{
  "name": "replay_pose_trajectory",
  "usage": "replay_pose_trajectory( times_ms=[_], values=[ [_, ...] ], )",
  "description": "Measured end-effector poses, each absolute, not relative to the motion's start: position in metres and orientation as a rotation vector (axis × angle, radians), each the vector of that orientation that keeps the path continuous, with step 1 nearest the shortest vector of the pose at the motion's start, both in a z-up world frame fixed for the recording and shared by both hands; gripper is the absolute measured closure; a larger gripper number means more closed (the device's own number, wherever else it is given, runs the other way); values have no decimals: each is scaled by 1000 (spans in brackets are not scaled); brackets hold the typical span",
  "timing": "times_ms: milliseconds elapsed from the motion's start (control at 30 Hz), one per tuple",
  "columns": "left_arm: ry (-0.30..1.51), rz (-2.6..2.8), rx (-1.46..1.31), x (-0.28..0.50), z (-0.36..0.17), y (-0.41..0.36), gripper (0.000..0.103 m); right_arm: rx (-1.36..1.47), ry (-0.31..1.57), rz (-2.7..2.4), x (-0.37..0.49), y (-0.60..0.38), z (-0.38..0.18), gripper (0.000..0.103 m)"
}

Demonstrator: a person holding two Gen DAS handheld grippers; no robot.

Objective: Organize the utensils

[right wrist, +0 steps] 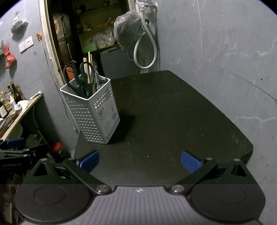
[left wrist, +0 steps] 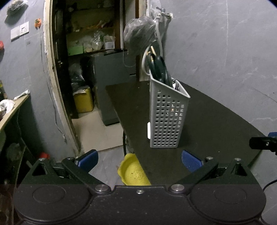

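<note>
Scissors [right wrist: 78, 78] stand handles-up in the perforated grey holder [right wrist: 97, 112], their long axis near vertical beside pale wooden sticks [right wrist: 90, 69], so any grasp has to come from above. From the left gripper [left wrist: 140, 160] the holder sits straight ahead and near; from the right gripper [right wrist: 140, 160] it lies ahead and off to the left, with bare dark tabletop [right wrist: 173, 112] directly in front. Both grippers are spread wide and hold nothing. The left looks better placed.

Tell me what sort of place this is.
Likely a home utility or storage corner: a wall tap with a looped hose, cluttered pantry shelves, and a utensil caddy on a dark table.
</note>
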State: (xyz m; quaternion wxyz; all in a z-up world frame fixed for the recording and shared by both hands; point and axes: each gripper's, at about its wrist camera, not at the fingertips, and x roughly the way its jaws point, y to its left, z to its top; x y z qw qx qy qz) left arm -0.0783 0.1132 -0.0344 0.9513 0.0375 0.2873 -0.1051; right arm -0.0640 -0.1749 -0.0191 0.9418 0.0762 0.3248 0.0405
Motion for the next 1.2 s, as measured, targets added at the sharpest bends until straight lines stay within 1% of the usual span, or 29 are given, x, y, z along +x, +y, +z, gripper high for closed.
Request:
replay_pose_trajectory(
  times_ms=[600, 1200],
  values=[
    [563, -197, 87, -98, -29, 94, 1, 150, 649, 108, -72, -189, -14, 0],
    [560, -199, 94, -100, -31, 96, 1, 146, 644, 112, -75, -187, -16, 0]
  ],
)
